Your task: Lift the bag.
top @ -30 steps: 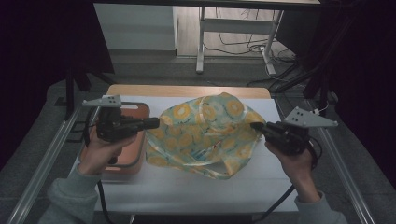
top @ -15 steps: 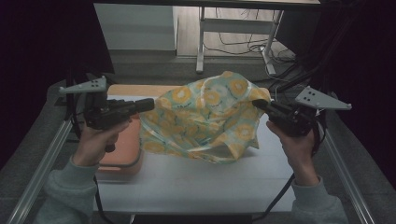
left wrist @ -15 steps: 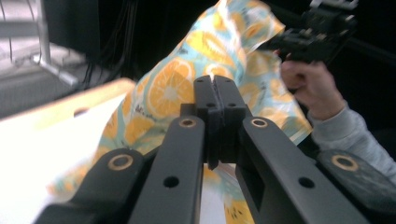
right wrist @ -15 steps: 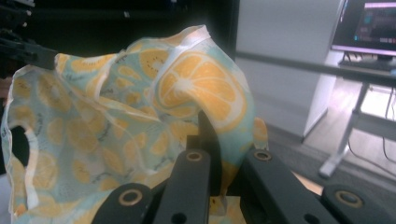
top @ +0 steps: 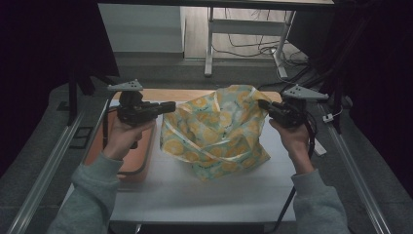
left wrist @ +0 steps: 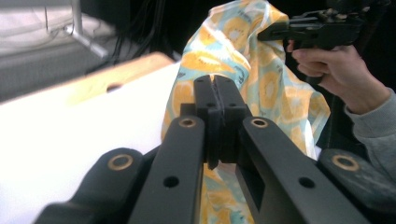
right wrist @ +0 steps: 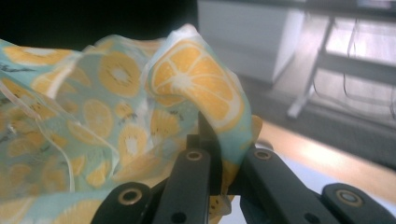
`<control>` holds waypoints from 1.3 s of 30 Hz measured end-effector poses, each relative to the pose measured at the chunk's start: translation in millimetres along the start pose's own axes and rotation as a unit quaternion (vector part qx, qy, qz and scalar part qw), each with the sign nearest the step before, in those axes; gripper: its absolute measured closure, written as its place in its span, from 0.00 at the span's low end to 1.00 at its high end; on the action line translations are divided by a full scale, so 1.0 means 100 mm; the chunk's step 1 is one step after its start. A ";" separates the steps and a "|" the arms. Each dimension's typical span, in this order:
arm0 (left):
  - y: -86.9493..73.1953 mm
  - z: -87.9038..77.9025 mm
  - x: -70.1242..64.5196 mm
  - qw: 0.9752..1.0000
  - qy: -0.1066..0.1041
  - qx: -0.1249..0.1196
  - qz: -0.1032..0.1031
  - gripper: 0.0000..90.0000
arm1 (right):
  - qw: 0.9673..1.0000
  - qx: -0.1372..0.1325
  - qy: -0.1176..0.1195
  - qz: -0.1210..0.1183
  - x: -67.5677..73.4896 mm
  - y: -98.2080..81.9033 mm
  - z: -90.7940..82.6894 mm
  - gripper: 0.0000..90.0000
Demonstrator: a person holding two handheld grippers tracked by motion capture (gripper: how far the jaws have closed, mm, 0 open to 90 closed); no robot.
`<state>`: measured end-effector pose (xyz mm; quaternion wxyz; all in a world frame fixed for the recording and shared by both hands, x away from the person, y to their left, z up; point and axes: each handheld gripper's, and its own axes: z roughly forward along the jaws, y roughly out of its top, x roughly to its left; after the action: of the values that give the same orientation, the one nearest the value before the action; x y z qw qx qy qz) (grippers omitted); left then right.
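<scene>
Your left gripper (left wrist: pixel 215 88) rises from the bottom centre, jaws pressed together on an edge of the orange-print cloth (left wrist: pixel 261 84). At upper right, your other hand (left wrist: pixel 341 70) holds the right gripper (left wrist: pixel 264 33) against the cloth's top. White table (left wrist: pixel 70 126) fills the left.

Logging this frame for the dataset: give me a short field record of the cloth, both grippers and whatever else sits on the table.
cloth: orange-slice print fabric, held up between both grippers, lower part on the table
left gripper: jaws shut on the cloth's left edge
right gripper: jaws shut on the cloth's upper right edge
other item: orange tray at table's left, under the left hand
</scene>
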<state>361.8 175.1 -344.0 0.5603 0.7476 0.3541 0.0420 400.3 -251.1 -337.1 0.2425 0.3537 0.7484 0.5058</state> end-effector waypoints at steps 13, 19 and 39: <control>-0.32 0.52 0.35 0.996 0.031 0.076 -0.036 0.99 | 0.997 0.061 0.014 0.046 -0.25 -0.59 0.41 1.00; -0.33 0.47 0.29 0.998 0.032 0.051 -0.015 0.72 | 0.998 0.047 0.038 0.036 -0.22 -0.56 0.35 0.93; -0.62 0.02 0.21 0.997 0.068 0.029 0.017 0.21 | 0.985 0.152 0.063 0.055 -0.29 -0.88 0.00 0.16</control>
<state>348.3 192.5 -405.6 0.5120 0.7648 0.3801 0.0920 393.6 -294.6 -418.9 0.1099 0.3945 0.8101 0.4196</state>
